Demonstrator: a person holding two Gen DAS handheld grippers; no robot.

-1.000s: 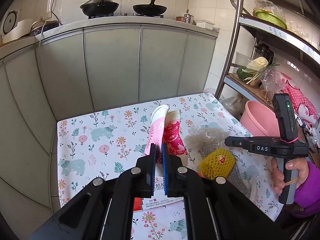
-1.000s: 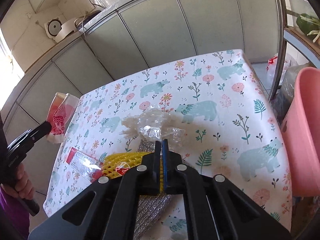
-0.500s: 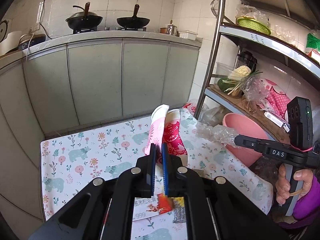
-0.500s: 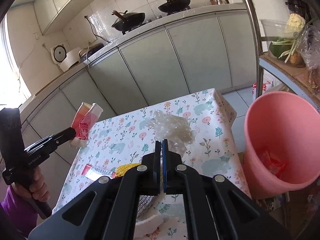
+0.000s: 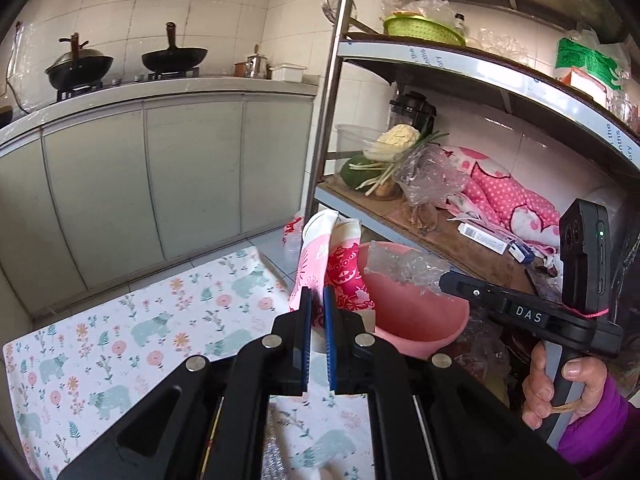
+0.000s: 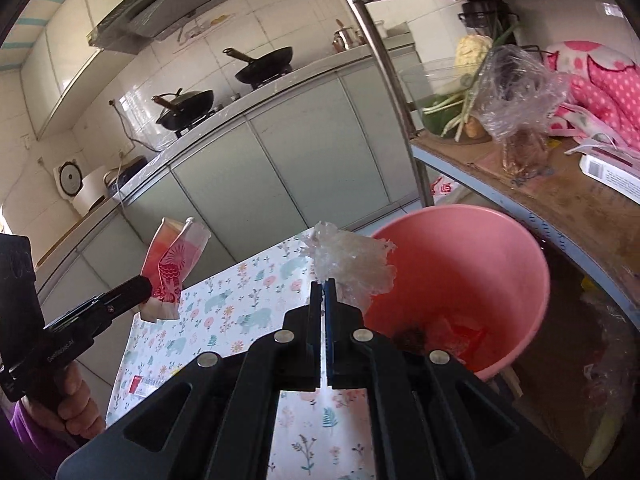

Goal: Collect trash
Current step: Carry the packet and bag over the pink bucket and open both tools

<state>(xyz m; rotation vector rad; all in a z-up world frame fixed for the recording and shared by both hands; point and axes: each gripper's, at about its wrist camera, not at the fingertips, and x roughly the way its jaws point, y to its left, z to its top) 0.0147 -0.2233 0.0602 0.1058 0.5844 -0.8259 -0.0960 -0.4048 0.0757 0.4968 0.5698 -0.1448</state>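
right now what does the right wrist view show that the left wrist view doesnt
Only the right wrist view shows the trash inside the pink bucket and the rice cooker. Only the left shows the green basket on the top shelf. Both show the pink carton in the left tongs and the clear plastic in the right tongs.

Two tools (image 6: 321,285) (image 5: 315,295), one pink bucket (image 6: 516,248), one pink carton (image 5: 332,268), one plastic wrap wad (image 6: 352,260), two woks (image 5: 175,56) (image 5: 79,66).
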